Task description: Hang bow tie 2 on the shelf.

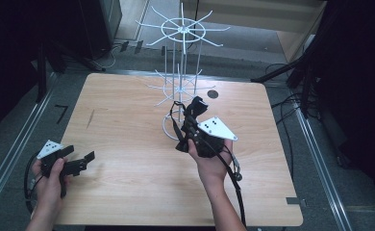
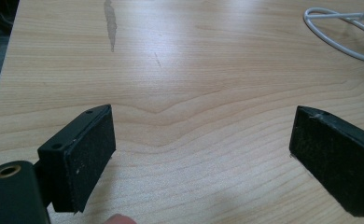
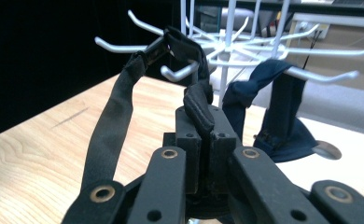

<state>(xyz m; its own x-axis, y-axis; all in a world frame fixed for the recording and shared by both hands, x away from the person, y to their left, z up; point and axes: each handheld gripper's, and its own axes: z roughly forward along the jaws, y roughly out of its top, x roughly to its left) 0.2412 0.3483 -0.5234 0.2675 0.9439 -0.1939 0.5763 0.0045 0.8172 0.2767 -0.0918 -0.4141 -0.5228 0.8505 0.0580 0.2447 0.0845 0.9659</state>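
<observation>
A white wire rack (image 1: 181, 32) with radiating hooks stands at the table's far middle. In the right gripper view a black strap (image 3: 110, 126) loops over one hook (image 3: 178, 72), and my right gripper (image 3: 207, 122) is shut on the strap's end just below that hook. A dark blue cloth item (image 3: 276, 116) hangs from a neighbouring hook to the right. From above, the right gripper (image 1: 193, 111) reaches into the rack's lower tier beside its base. My left gripper (image 1: 81, 154) rests low at the table's front left, jaws wide apart (image 2: 203, 154) with only bare wood between them.
The wooden table (image 1: 128, 144) has a dark scuff (image 1: 90, 118) at its left. The rack's base ring (image 2: 339, 35) lies far ahead of the left gripper. A round hole (image 1: 212, 94) sits behind the rack. Cables and dark stands surround the table.
</observation>
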